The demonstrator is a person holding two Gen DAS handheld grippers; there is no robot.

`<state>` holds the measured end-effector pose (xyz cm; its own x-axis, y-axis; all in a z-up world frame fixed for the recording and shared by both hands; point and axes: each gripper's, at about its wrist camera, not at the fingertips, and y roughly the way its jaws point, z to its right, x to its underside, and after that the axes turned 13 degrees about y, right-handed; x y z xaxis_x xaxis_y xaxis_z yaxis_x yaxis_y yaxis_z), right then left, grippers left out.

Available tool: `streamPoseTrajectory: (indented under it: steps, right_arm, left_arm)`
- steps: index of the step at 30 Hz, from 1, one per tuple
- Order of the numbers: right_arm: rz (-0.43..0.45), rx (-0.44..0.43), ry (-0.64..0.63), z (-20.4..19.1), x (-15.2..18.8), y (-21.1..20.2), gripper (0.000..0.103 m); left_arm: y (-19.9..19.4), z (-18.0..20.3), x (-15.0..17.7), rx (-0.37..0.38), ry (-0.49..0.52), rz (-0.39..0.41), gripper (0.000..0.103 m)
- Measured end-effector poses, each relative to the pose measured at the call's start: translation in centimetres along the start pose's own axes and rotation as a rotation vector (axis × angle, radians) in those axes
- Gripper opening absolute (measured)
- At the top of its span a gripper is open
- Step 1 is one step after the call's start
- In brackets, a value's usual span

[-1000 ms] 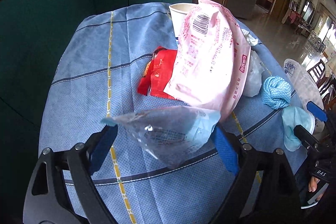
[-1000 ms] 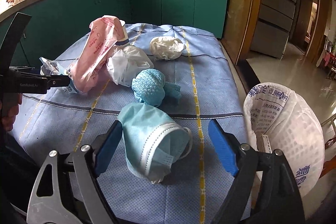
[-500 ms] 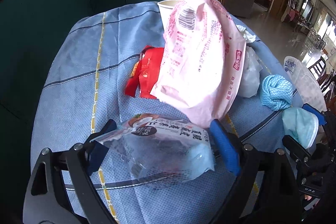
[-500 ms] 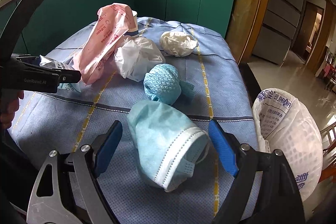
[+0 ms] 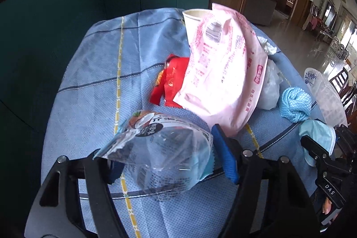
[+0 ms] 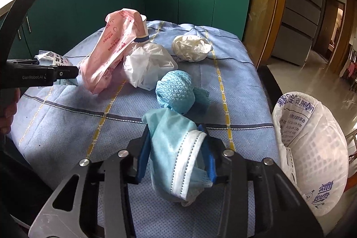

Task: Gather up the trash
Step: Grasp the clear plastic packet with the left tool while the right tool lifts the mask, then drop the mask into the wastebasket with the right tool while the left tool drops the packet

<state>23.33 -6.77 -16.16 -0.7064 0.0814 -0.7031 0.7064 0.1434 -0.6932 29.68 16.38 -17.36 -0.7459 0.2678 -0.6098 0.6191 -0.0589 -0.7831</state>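
Glossy clear plastic wrapper (image 5: 165,148); matt cloth mask (image 6: 176,148)

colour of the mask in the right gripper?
Light blue face mask with a white stitched edge, clamped in the right gripper. Clearest in the right wrist view.

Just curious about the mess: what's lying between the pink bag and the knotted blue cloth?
A crumpled white plastic bag lies between the pink bag and the blue cloth, clearest in the right wrist view.
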Motion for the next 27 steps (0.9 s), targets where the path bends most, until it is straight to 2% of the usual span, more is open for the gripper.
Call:
streamPoseTrajectory:
  steps: [3, 8, 13, 20, 27]
  right_arm:
    - [0.035, -0.016, 0.013, 0.3, -0.5, -1.5, 0.038]
    - [0.108, -0.028, 0.047, 1.7, -1.6, -4.5, 0.038]
    - [0.166, 0.016, 0.073, 3.9, -2.5, -6.7, 0.038]
    - [0.288, 0.189, 0.143, 10.4, -3.4, -11.3, 0.038]
    - [0.316, 0.316, 0.249, 17.3, -2.0, -14.1, 0.038]
  left_arm:
    - [-1.9, -0.8, -0.4, -0.041, -0.02, 0.073, 0.071]
    - [-5.6, -0.3, -1.4, -0.065, -0.029, 0.233, 0.071]
    - [-8.2, 2.9, -3.1, -0.019, -0.001, 0.352, 0.071]
    - [-8.8, 10.7, -6.2, 0.102, 0.093, 0.419, 0.071]
    - [-6.7, 19.2, -8.5, 0.213, 0.231, 0.4, 0.071]
